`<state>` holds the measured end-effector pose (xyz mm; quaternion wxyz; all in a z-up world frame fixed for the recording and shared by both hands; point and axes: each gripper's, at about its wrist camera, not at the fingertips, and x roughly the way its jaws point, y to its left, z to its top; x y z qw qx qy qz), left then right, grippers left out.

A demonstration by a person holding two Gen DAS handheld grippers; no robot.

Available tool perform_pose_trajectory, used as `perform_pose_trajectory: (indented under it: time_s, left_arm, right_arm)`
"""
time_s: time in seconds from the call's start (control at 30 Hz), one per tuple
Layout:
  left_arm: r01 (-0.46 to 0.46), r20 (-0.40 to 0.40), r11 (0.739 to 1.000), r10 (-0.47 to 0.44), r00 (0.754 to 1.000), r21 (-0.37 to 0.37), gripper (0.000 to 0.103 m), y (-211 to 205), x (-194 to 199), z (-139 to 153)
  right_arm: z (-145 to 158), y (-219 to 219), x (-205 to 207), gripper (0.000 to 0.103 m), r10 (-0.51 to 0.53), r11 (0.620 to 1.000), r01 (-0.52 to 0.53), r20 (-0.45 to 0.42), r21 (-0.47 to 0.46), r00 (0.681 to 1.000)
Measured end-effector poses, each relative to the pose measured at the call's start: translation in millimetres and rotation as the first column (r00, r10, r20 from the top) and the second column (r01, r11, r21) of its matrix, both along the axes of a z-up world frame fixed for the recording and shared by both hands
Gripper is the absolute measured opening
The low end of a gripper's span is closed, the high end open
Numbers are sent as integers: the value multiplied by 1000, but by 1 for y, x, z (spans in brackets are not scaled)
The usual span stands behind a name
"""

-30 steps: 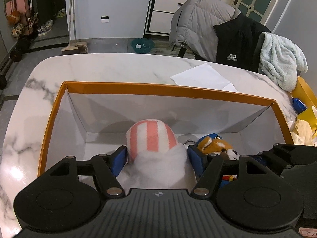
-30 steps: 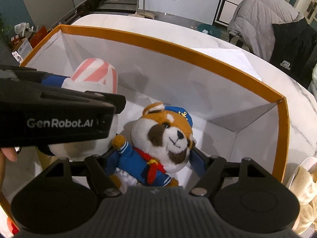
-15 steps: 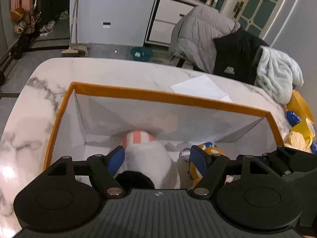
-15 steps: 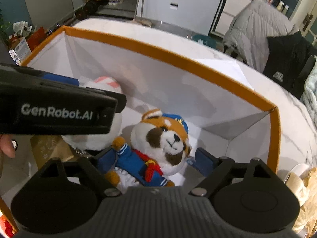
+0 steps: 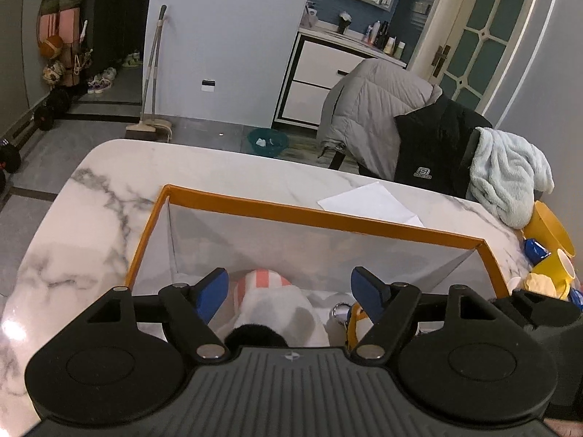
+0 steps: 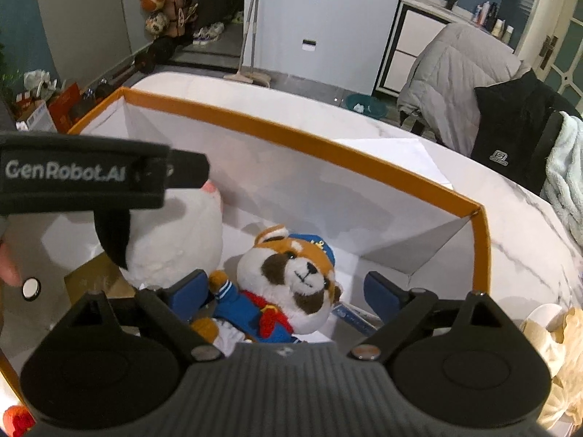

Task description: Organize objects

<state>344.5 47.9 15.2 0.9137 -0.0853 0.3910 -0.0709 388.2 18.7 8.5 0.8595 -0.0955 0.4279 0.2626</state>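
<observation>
While both grippers hang over an orange-rimmed box (image 6: 328, 153) on a marble table (image 5: 91, 196), two soft toys already lie inside it. The left gripper (image 5: 289, 289) has its blue-padded jaws spread wide, apart from the white plush with a pink-striped top (image 5: 271, 302) that lies below and between them. The right gripper (image 6: 288, 293) is likewise wide open, its pads on either side of a fox plush in a blue sailor suit (image 6: 288, 287) but not pressing it. The fox lies on its back at the near middle of the box floor, touching the white plush on its left. This looks like the release step. To do it well, lift each gripper straight up with jaws kept wide, so no pad snags fur or drags a toy over the rim. More items wait at the table's right edge: yellow cups (image 5: 550, 240).
</observation>
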Motion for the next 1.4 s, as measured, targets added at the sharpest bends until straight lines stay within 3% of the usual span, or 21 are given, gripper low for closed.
perform_pose_trajectory:
  time_s: [0.17,0.33,0.5,0.77,1.07,1.4]
  left_arm:
    - [-3,37,1000,2,999,12,88,1,-15,11]
    - [-3,95,1000,1,995,20,90,6,-35,33]
    - [-14,171,999,7,985,40,92,9,-67,56]
    - [-18,241,995,-7,970,100,92,1,-126,71]
    - [-22,294,993,-14,956,119,93,-7,-187,73]
    - [-51,356,980,-22,934,195,93,-19,-244,55]
  right_arm:
    - [4,-3,-7,94,-29,1000,29,48,12,998]
    - [15,-13,-31,98,-56,998,48,178,45,982]
    - [30,-30,-59,99,-99,991,77,221,105,970]
    - [59,-43,-123,102,-50,993,11,333,117,942]
    - [65,-63,-190,102,-45,991,-3,363,132,931]
    - [52,-80,-257,102,-48,986,-16,371,168,928]
